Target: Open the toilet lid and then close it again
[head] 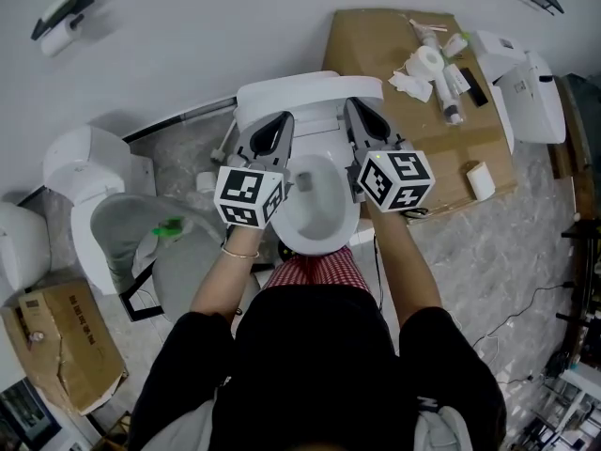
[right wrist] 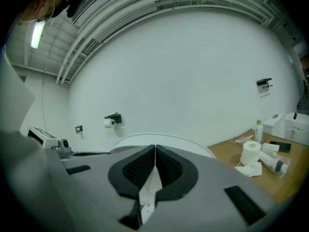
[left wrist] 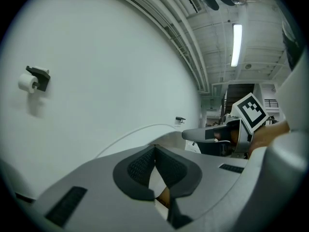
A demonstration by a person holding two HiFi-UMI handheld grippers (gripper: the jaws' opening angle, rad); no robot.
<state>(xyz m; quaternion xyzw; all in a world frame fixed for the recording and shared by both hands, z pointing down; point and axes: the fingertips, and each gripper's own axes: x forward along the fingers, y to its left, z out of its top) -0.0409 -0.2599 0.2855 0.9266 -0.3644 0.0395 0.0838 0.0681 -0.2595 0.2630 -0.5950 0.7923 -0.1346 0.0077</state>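
Two closed, empty grippers hung over the toilet bowl (head: 315,216): left gripper (head: 280,122) and right gripper (head: 355,107), tips near the lid (head: 310,89) standing raised behind the bowl.

My left gripper (head: 285,120) and right gripper (head: 351,104) are pale grey with black ribbed pads. Each carries a cube patterned in black-and-white squares. The glossy white ceramic toilet (head: 315,205) is white all over, as is its raised lid (head: 310,90). Nearer me is a red-and-white checked cloth (head: 315,269). A brown cardboard sheet (head: 376,45) lies on the mottled grey stone floor (head: 470,242).
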